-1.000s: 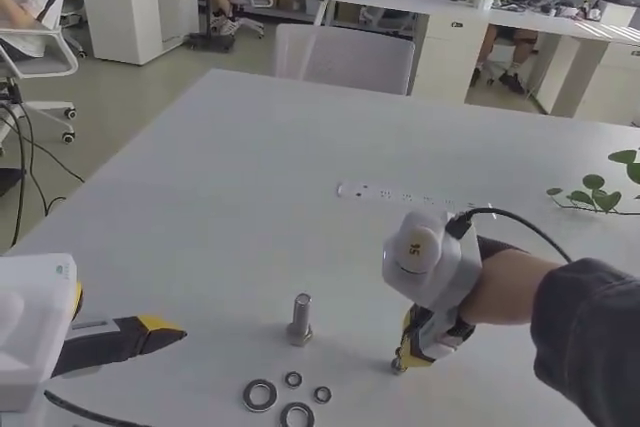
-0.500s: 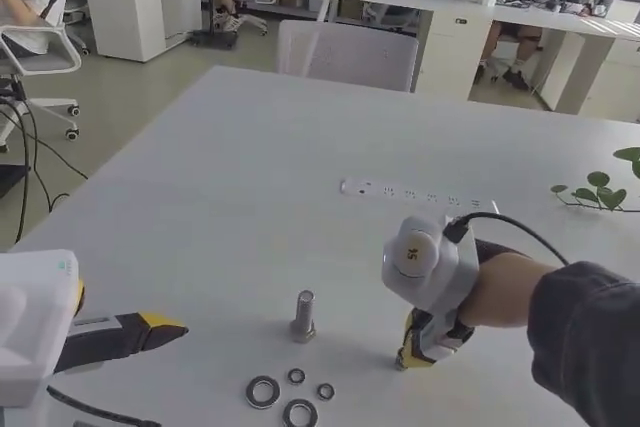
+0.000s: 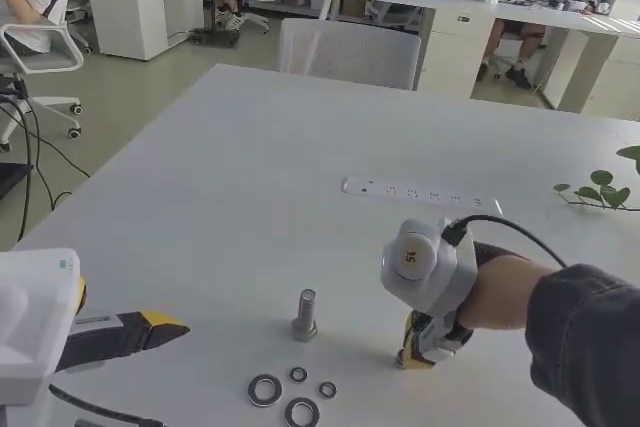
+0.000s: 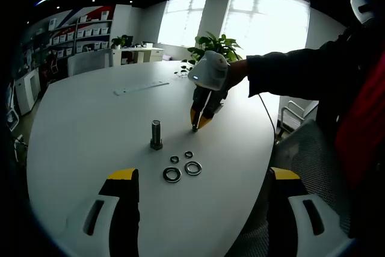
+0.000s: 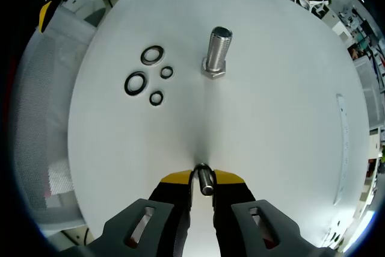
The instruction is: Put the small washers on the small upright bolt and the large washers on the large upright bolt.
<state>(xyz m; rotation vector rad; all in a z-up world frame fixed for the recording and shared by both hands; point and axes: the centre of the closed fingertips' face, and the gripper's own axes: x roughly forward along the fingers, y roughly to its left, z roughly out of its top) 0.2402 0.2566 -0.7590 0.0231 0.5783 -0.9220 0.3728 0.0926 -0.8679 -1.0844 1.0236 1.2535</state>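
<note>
The large bolt (image 3: 305, 314) (image 5: 216, 58) (image 4: 156, 135) stands upright on the white table (image 3: 250, 197). Two large washers (image 3: 264, 388) (image 5: 136, 82) and two small washers (image 3: 298, 374) (image 5: 166, 72) lie flat just in front of it. To the bolt's right, my right gripper (image 3: 413, 352) (image 5: 204, 186) points down at the tabletop, shut on the small bolt (image 5: 206, 180), which rests on or just above the surface. My left gripper (image 3: 165, 329) (image 4: 203, 174) hovers open and holding nothing at the table's near left, aimed at the washers (image 4: 182, 167).
A white power strip (image 3: 420, 192) lies farther back on the table. A green plant sprig (image 3: 600, 187) reaches in at the right edge. A grey chair (image 3: 345, 52) stands behind the table. People sit at desks in the background.
The head camera has drifted slightly. Both grippers, the bolts and the washers keep their places.
</note>
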